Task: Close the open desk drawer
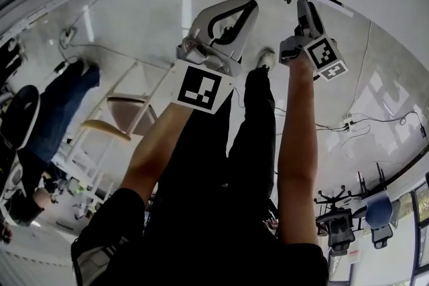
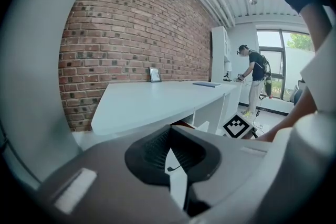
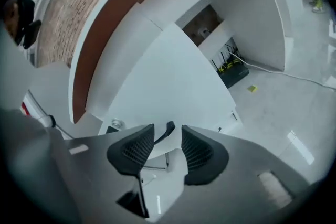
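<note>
A long white desk (image 2: 152, 102) runs along a brick wall in the left gripper view, with a dark brown recess (image 2: 182, 124) under its top. My left gripper (image 2: 170, 153) is shut with nothing between its pads and is held up in front of me (image 1: 248, 8). The right gripper (image 3: 168, 145) is open and rolled over, pointing at the white desk (image 3: 173, 76). A small black curved piece (image 3: 167, 130) shows in the gap beyond its pads; contact cannot be told. A round metal lock (image 3: 115, 124) sits beside it. I cannot clearly make out the drawer.
A small picture frame (image 2: 155, 74) and a flat book (image 2: 206, 84) lie on the desk. Another person (image 2: 255, 78) stands at its far end. A black router (image 3: 231, 68) and a cable lie on the floor under the desk. Chairs (image 1: 124, 114) stand around me.
</note>
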A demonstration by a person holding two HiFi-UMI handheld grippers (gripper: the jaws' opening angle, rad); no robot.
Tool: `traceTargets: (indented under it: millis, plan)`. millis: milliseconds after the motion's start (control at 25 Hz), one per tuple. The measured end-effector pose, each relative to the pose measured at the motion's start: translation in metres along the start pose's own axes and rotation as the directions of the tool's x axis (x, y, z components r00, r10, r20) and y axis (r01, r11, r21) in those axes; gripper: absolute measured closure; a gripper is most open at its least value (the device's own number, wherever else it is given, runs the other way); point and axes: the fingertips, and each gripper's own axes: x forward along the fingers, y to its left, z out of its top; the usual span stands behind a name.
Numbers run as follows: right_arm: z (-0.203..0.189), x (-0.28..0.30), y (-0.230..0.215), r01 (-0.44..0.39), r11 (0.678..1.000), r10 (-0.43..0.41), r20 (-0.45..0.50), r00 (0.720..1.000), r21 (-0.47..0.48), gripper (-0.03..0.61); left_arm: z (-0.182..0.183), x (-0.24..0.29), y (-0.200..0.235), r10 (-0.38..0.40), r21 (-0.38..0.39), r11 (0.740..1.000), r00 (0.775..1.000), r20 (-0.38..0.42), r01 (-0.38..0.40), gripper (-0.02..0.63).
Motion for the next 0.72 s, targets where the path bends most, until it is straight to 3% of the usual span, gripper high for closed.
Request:
traceTargets:
  millis: [240, 320, 720]
  plan:
    - [-0.003, 0.012, 0.005, -0.077, 0.991, 0.074, 0.032, 0.997, 0.109, 0.432, 0.005, 0.001, -0.003, -0.007, -0.014, 1.0, 1.0, 0.019, 0.007, 0.595]
    - [-0.003, 0.014, 0.008, -0.094, 0.989, 0.091, 0.034, 0.995, 0.118, 0.485, 0.005, 0.0, -0.001, -0.004, -0.012, 1.0, 1.0, 0.02, 0.004, 0.595]
    - [0.003, 0.011, 0.009, -0.12, 0.984, 0.112, 0.068, 0.991, 0.131, 0.502, 0.002, -0.004, -0.012, 0.014, -0.035, 0.999, 0.999, 0.04, -0.013, 0.595]
